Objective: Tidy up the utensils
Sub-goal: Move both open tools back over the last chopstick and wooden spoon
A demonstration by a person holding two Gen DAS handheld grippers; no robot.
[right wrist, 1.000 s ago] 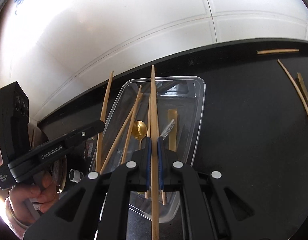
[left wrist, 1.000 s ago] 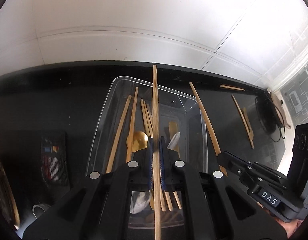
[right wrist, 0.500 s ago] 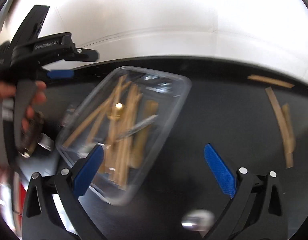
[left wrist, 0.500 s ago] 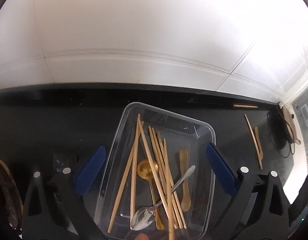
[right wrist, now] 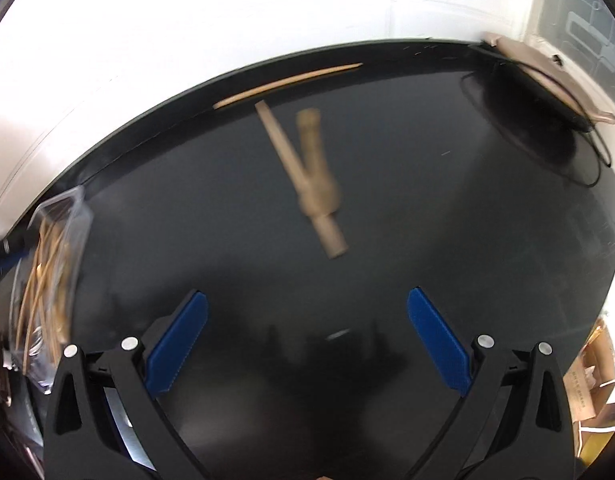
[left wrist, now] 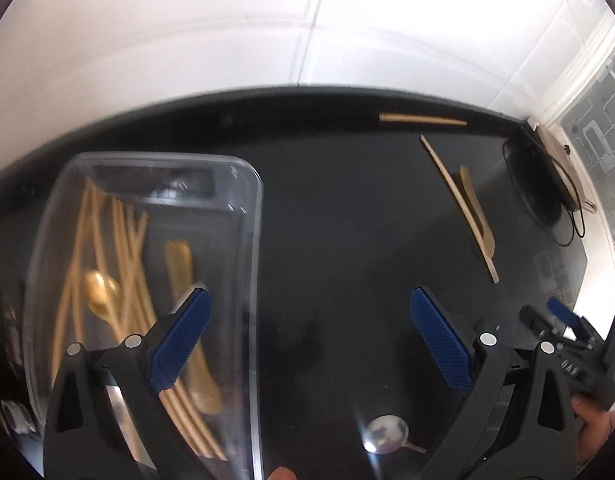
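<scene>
Right wrist view: right hand-held gripper hovering spread, empty; wooden spoon and chopstick lying on black tabletop straight ahead, long axes diagonal, well right of clear tray.

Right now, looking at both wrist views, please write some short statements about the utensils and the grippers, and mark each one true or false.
1. The left gripper is holding a chopstick. False: its jaws stand wide open with nothing between them.
2. The clear container has wooden chopsticks inside. True.
3. A metal spoon lies on the black counter, outside the container. True.
4. All wooden utensils are already in the container. False: a chopstick by the wall and a crossed wooden pair lie on the counter.
5. The right gripper is open. True.
</scene>
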